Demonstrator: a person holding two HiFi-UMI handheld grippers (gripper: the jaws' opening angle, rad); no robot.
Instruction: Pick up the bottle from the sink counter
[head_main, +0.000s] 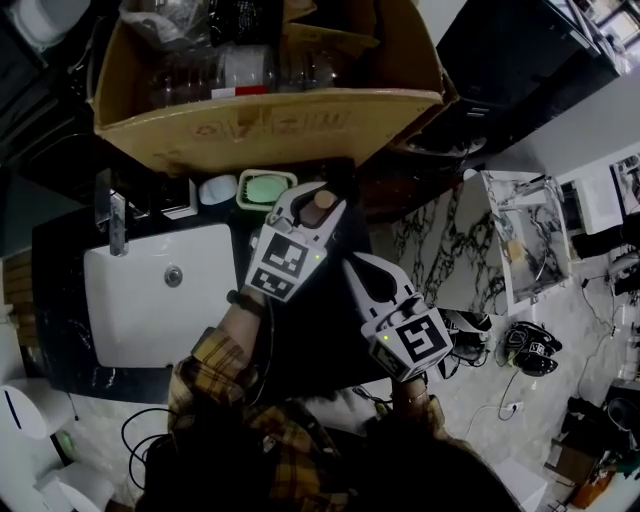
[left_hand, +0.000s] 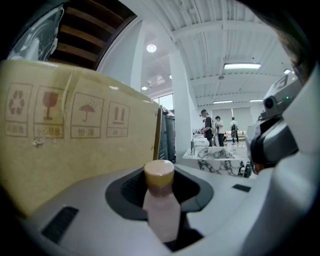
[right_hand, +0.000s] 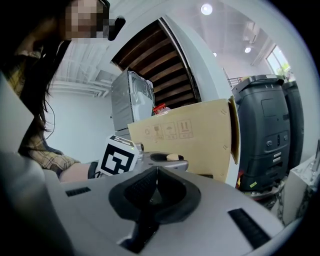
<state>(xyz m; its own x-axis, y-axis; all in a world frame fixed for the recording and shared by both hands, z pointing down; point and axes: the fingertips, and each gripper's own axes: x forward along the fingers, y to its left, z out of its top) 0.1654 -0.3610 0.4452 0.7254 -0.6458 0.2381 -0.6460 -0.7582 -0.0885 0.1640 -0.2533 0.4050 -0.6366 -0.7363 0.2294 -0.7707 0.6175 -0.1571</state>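
Note:
A small pale pink bottle (left_hand: 161, 212) with a tan cap stands upright between the jaws of my left gripper (left_hand: 161, 202), which are shut on its body. In the head view the bottle's cap (head_main: 322, 200) shows at the tip of the left gripper (head_main: 316, 197), above the dark counter (head_main: 60, 250) and just right of the sink. My right gripper (head_main: 353, 264) hangs lower and to the right, jaws together and nothing in them. From the right gripper view, that gripper (right_hand: 155, 172) points toward the left one and the bottle cap (right_hand: 173, 157).
A large cardboard box (head_main: 270, 130) of bottles stands close behind the left gripper. A white sink basin (head_main: 160, 290) with a faucet (head_main: 117, 222) lies to the left, a green soap dish (head_main: 264, 188) beside it. A marble-topped counter (head_main: 450, 250) is at right, black bins (right_hand: 270, 130) beyond.

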